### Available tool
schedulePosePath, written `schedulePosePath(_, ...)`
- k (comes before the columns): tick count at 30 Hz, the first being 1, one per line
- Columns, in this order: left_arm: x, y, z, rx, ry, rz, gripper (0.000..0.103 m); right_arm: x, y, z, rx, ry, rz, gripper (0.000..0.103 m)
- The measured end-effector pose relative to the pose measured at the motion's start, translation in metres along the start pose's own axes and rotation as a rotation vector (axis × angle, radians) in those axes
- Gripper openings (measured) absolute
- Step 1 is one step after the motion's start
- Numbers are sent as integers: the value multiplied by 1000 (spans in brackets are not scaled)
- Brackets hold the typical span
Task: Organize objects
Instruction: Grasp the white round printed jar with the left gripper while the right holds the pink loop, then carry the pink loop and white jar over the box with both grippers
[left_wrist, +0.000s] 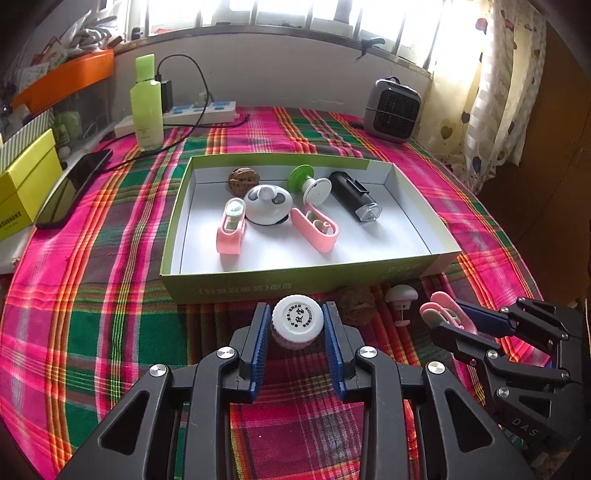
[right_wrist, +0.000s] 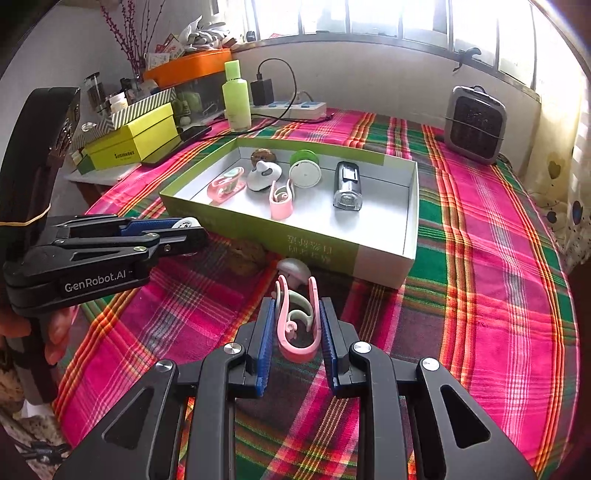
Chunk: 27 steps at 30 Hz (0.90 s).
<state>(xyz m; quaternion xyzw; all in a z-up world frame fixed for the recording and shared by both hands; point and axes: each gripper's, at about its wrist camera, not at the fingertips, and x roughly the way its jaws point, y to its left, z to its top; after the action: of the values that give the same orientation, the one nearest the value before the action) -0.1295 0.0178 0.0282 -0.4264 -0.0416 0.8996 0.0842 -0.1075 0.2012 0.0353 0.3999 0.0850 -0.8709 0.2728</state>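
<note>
A green open box (left_wrist: 295, 286) (right_wrist: 369, 258) lies on the plaid cloth and holds two pink clips, a white round gadget, a green-and-white spool, a black lamp and a walnut. My left gripper (left_wrist: 297, 325) is shut on a small white-capped bottle (left_wrist: 297, 319) just in front of the box; that bottle also shows in the right wrist view (right_wrist: 186, 224). My right gripper (right_wrist: 297, 325) is shut on a pink clip (right_wrist: 297, 325) in front of the box. A walnut (left_wrist: 356, 304) (right_wrist: 245, 256) and a white mushroom-shaped piece (left_wrist: 400, 297) (right_wrist: 295, 271) lie on the cloth between the grippers.
A green bottle (left_wrist: 146, 107), a power strip (left_wrist: 199, 112) with cables, a black phone (left_wrist: 74, 184), a yellow box (left_wrist: 26, 192) and an orange tray (left_wrist: 66, 79) stand at the back left. A grey heater (left_wrist: 393, 110) stands at the back right. A curtain (left_wrist: 491, 96) hangs at right.
</note>
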Motion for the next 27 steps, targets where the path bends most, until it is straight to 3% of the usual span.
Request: schedulePosePath(27, -1, 5, 34, 2, -37, 4, 27, 3, -11, 38, 58, -50, -22, 25)
